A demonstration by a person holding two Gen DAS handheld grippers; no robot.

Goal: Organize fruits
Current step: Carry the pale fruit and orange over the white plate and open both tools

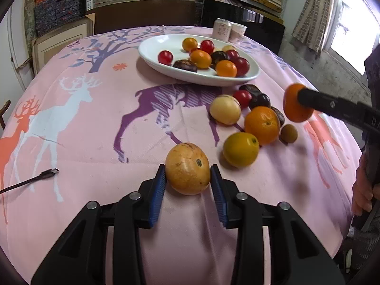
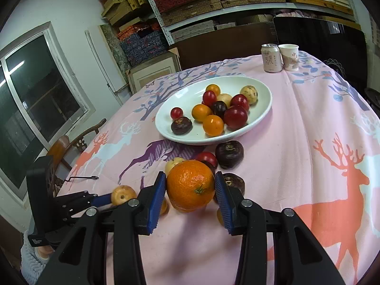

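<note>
My left gripper (image 1: 187,178) is shut on a tan passion fruit (image 1: 187,168) low over the pink tablecloth; it also shows in the right wrist view (image 2: 122,195). My right gripper (image 2: 190,185) is shut on an orange (image 2: 190,184), held above the cloth; the same orange shows in the left wrist view (image 1: 296,102). A white oval plate (image 1: 152,47) (image 2: 261,87) holds several small red, orange, dark and pale fruits. Loose fruits lie in front of the plate: a second orange (image 1: 262,124), a yellow citrus (image 1: 240,149), a pale fruit (image 1: 225,109), a red tomato (image 1: 242,97) and dark chestnuts (image 2: 229,154).
A drink can (image 2: 271,58) and a paper cup (image 2: 289,57) stand at the table's far edge. A USB cable (image 1: 30,179) lies on the cloth at the left. A wooden chair (image 2: 78,140) stands beside the table. Shelves line the back wall.
</note>
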